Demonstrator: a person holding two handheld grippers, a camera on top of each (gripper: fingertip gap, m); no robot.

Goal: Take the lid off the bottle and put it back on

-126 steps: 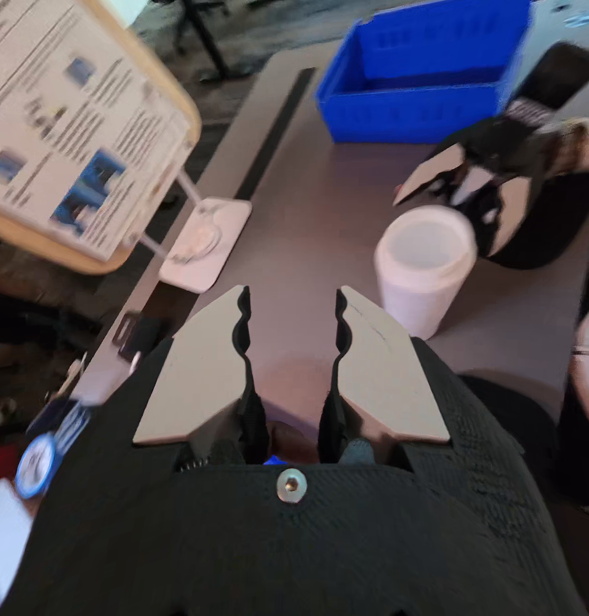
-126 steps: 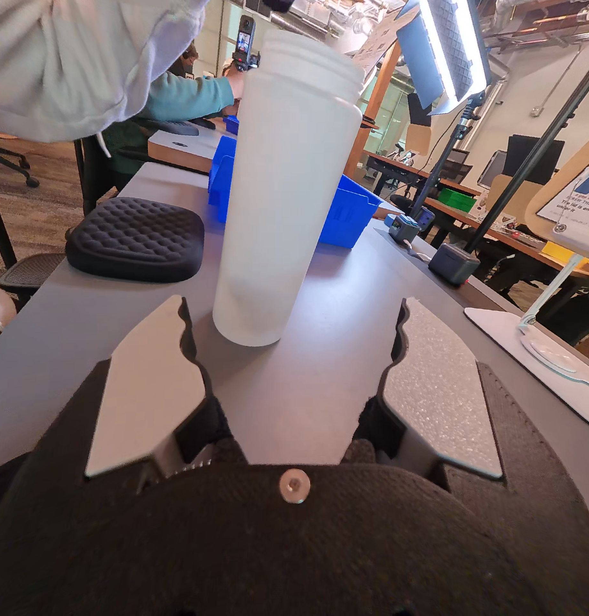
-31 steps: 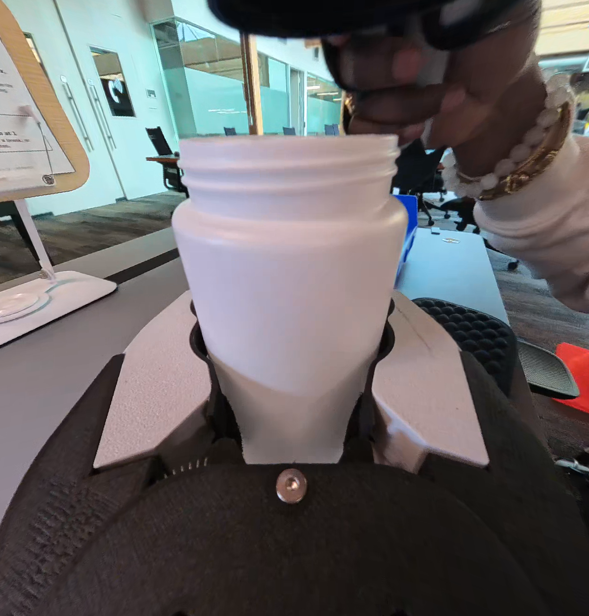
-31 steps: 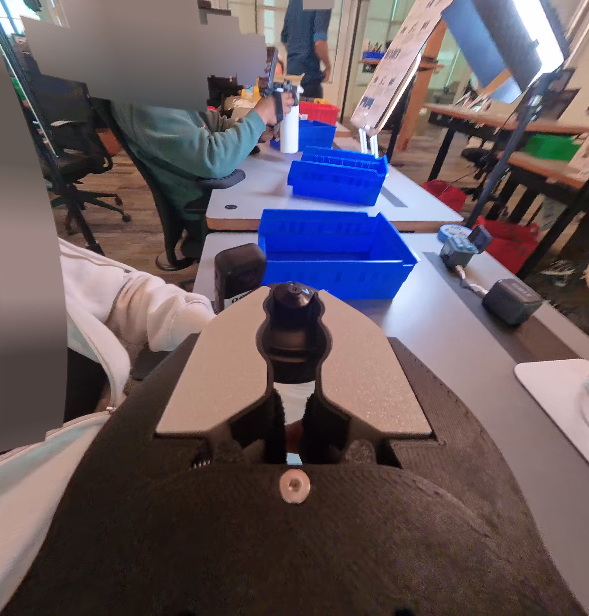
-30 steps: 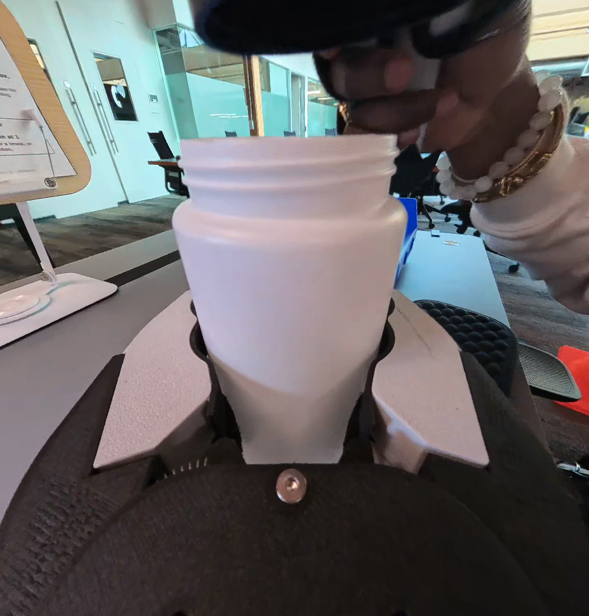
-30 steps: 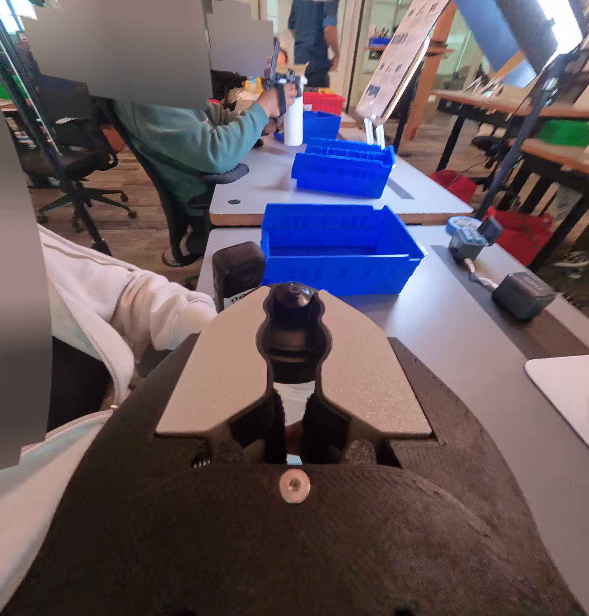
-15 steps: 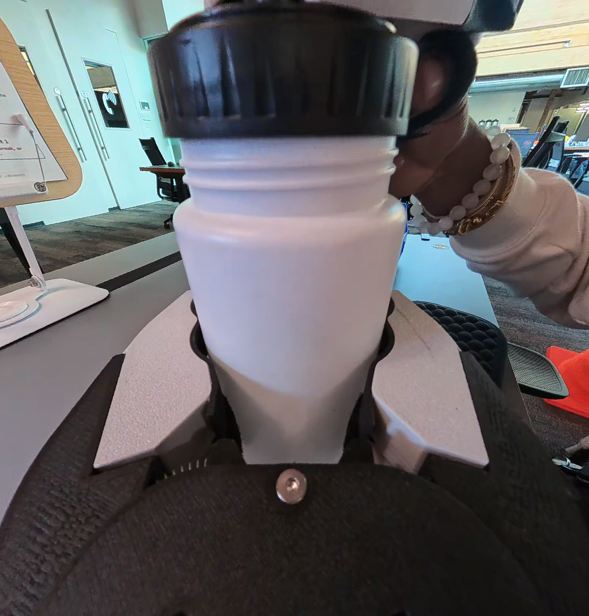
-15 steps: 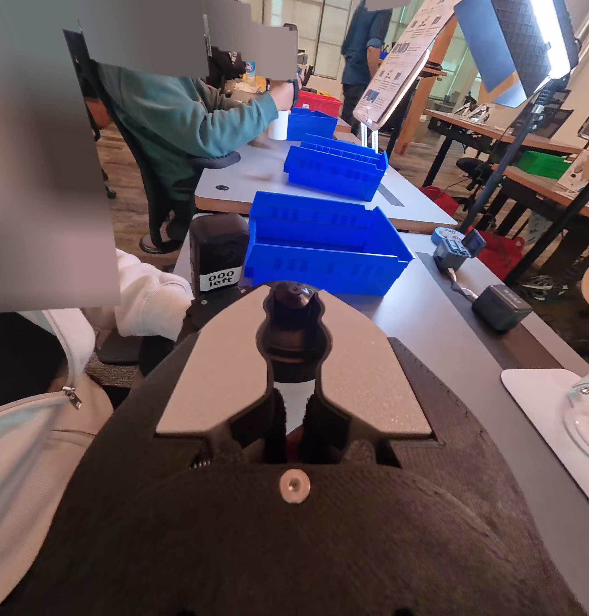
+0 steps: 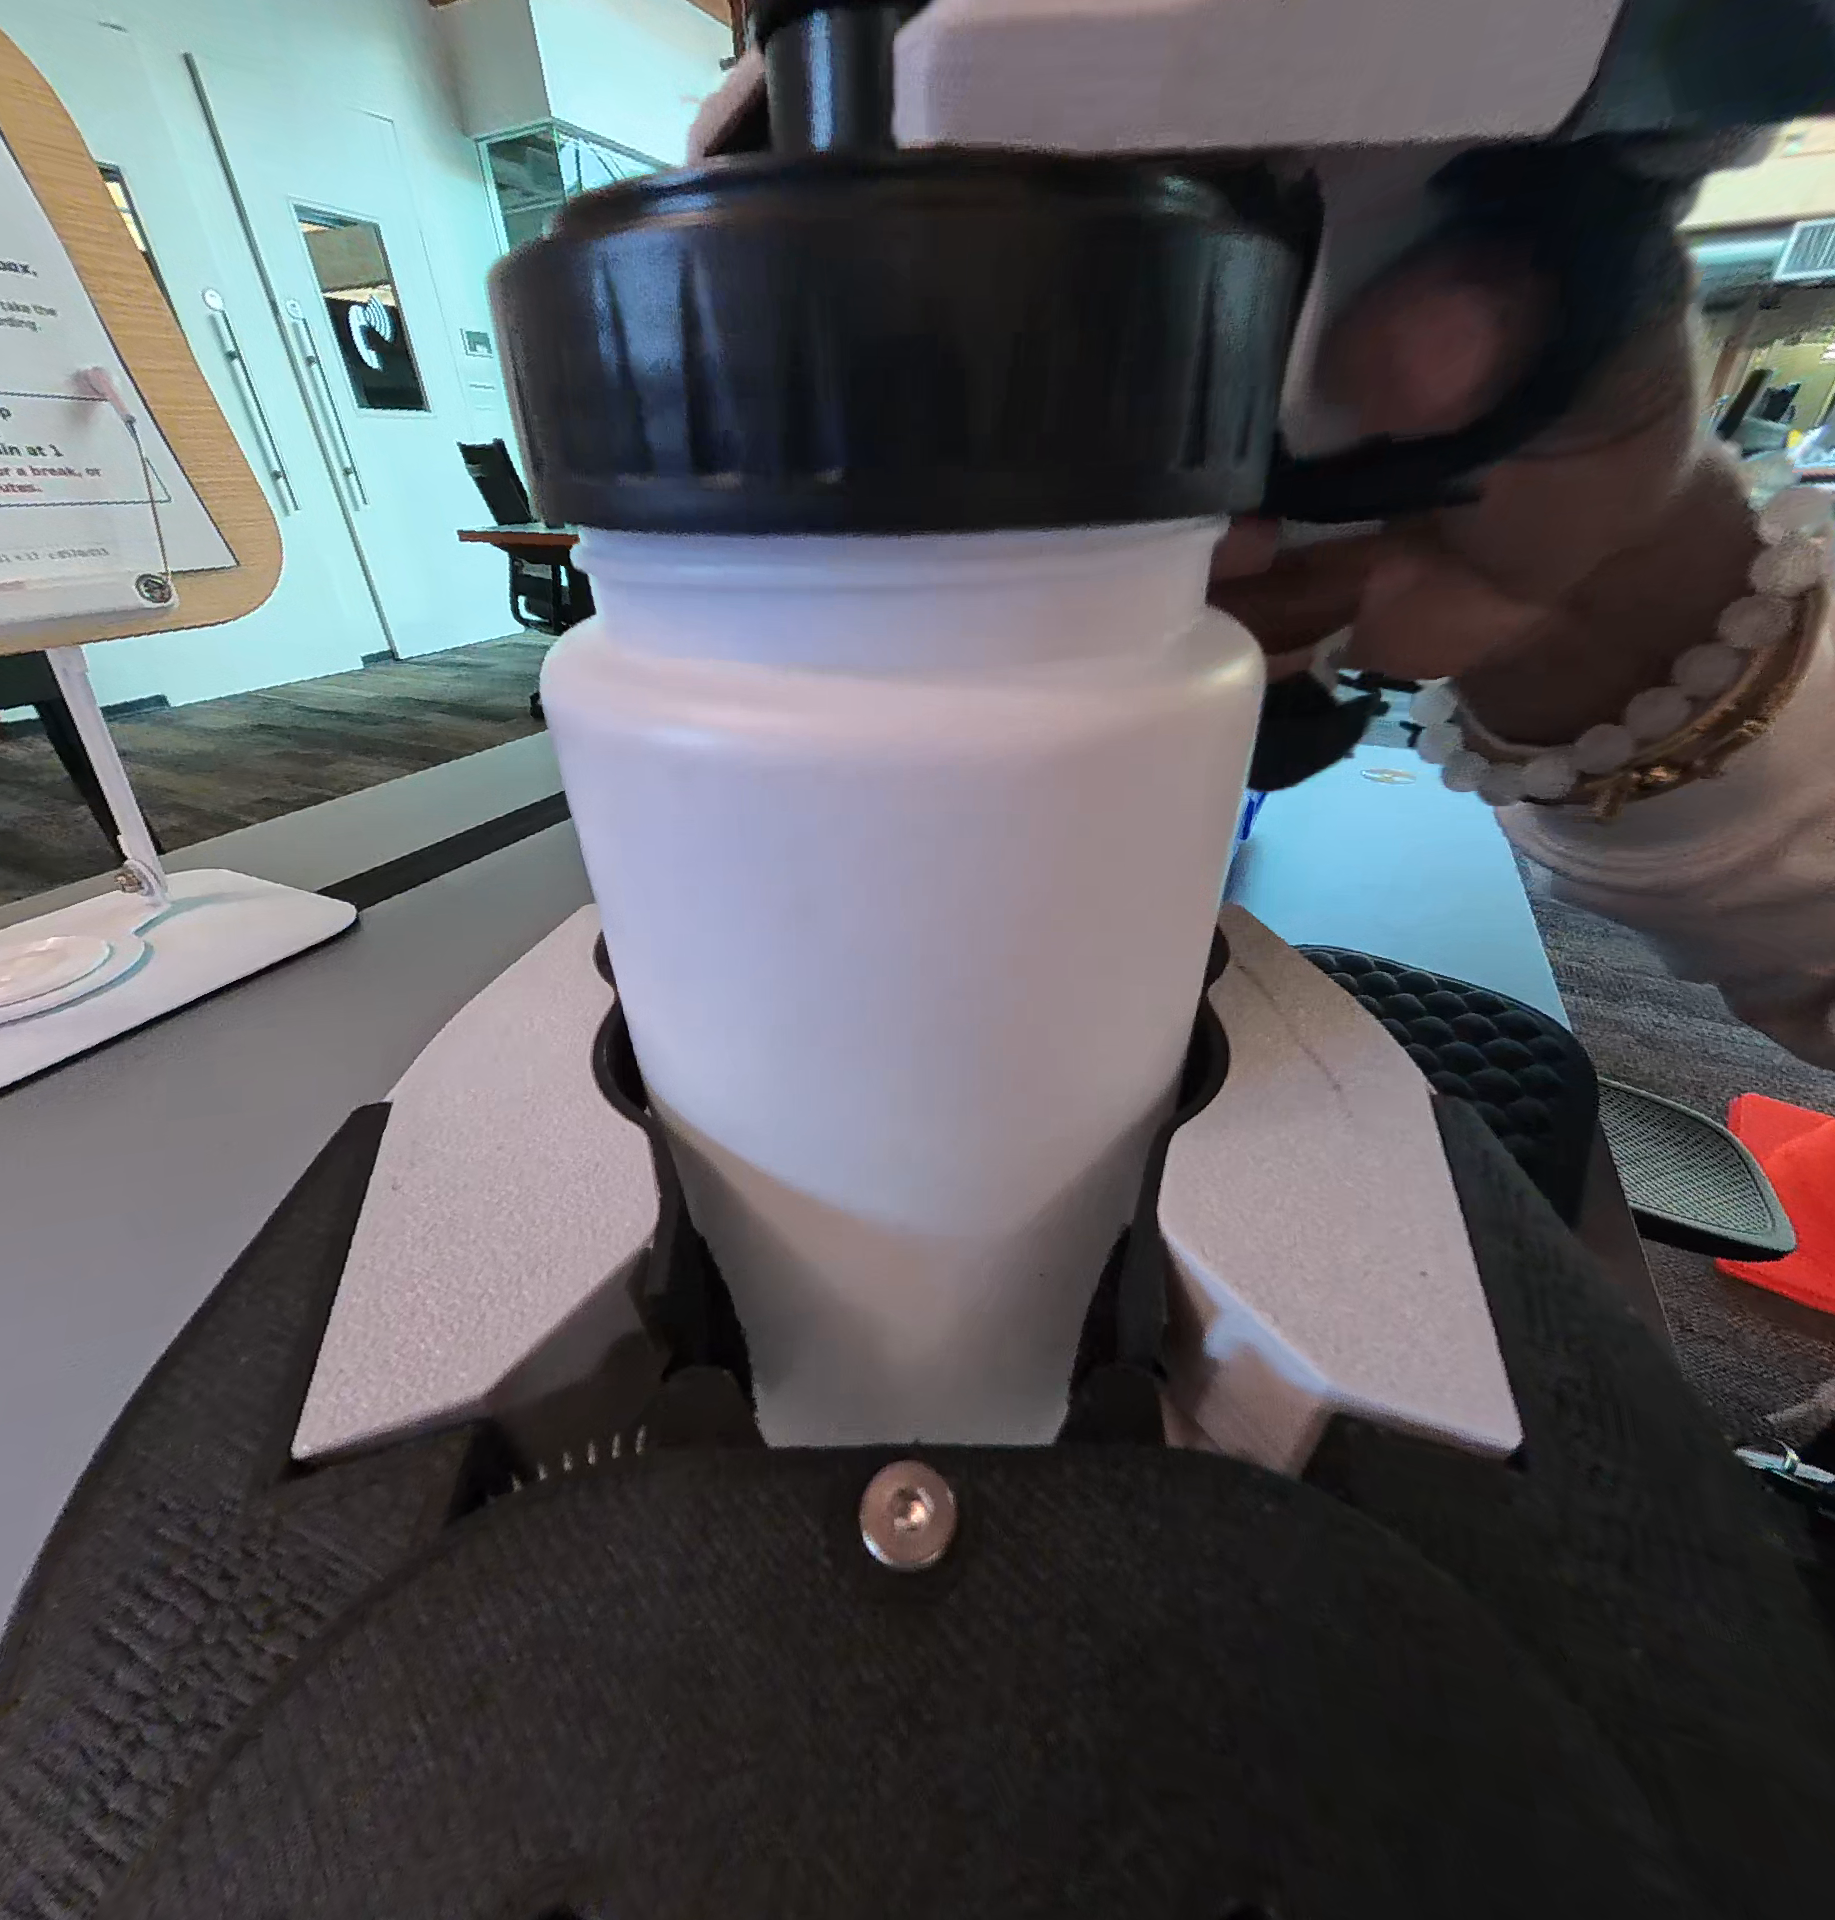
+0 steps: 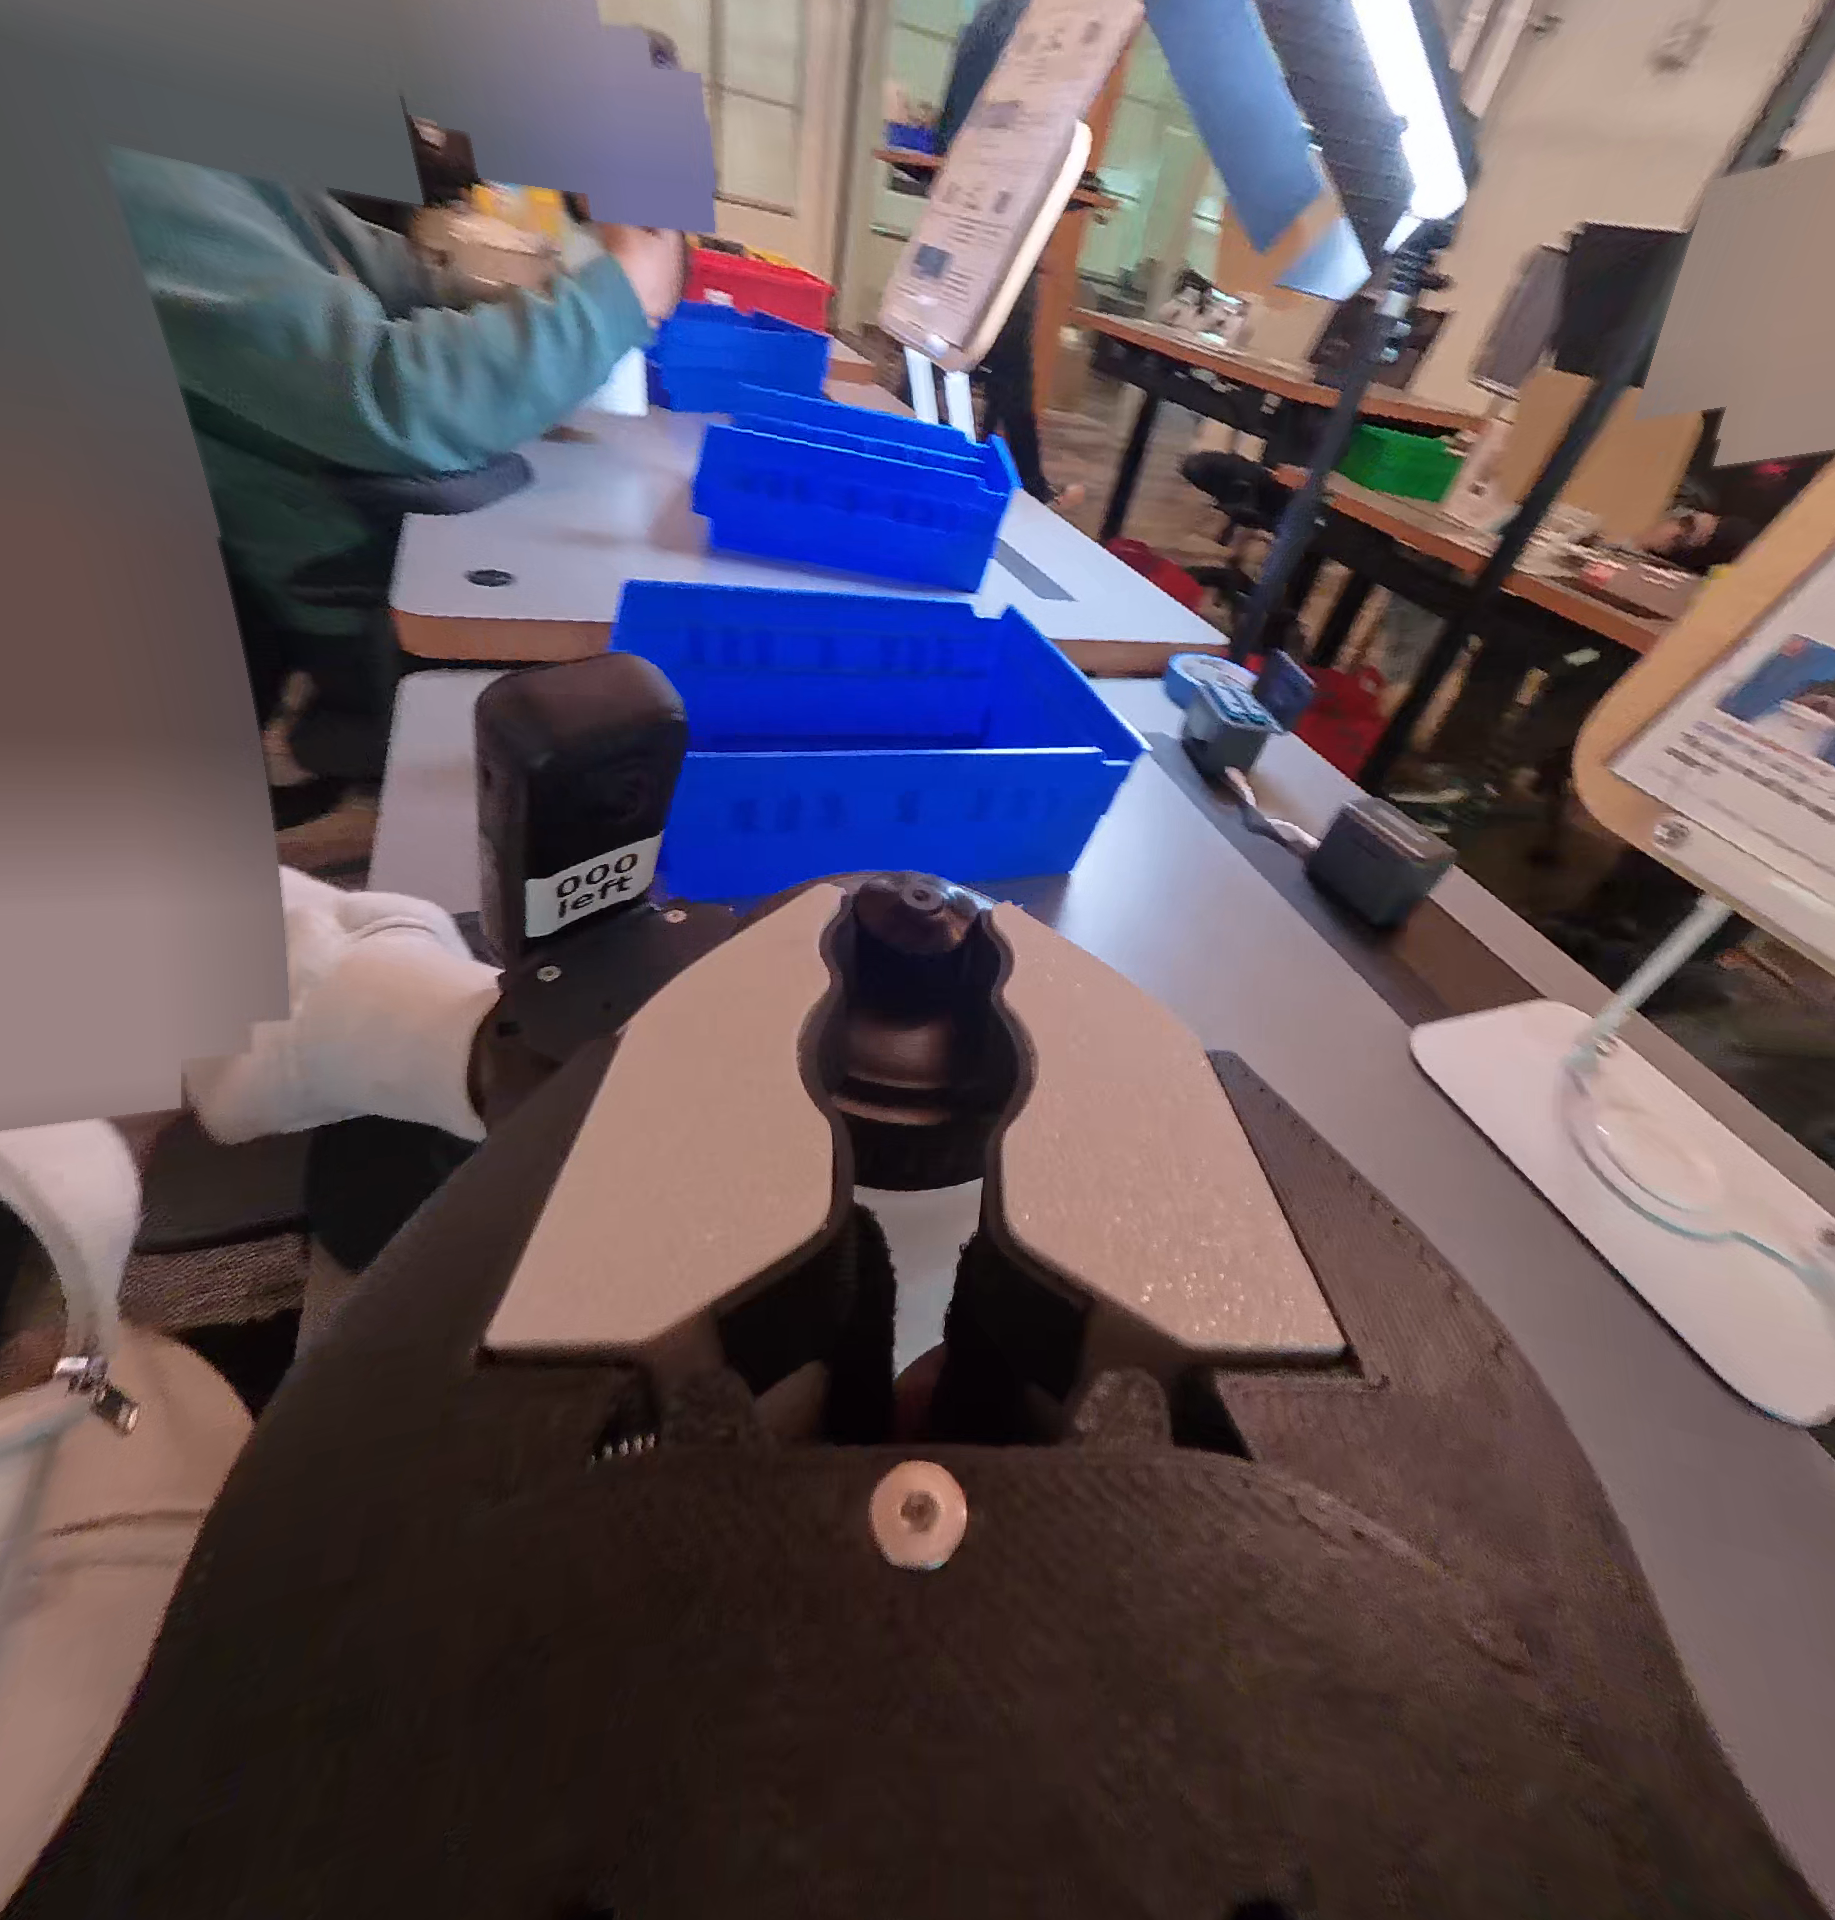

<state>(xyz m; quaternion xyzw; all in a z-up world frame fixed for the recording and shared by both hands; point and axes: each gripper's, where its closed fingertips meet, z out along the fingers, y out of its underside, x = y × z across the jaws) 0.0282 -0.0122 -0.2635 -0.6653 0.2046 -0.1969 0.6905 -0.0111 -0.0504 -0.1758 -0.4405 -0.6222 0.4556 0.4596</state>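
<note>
Your right gripper (image 10: pixel 915 1039) is pinched on the black spout that stands up from the lid (image 9: pixel 892 343), fingers pressed in around its waist, while your left gripper (image 9: pixel 908 1122) is clamped on the lower body of the white bottle (image 9: pixel 902 883), which stands upright in its notched pads. From the left wrist view the lid sits down over the mouth, its ribbed skirt covering most of the neck, with a strip of neck showing beneath; whether the threads have caught you cannot tell from here. The risk is cross-threading: the lid's lower edge looks slightly lower on the right than on the left, and if you turn it while it is tilted it will probably bind or ride up on one side. Holding only the narrow spout gives you little purchase, so the fingers may slip round it instead of turning the lid, or the spout may lever sideways. The bottle's smooth wall could also spin inside the left pads if the lid jams. Relative to your right tool the lid lies directly below the fingers, its rim hidden beneath them in the right wrist view, with the grey table (image 10: pixel 1256 987) and a blue bin (image 10: pixel 892 790) beyond.
</note>
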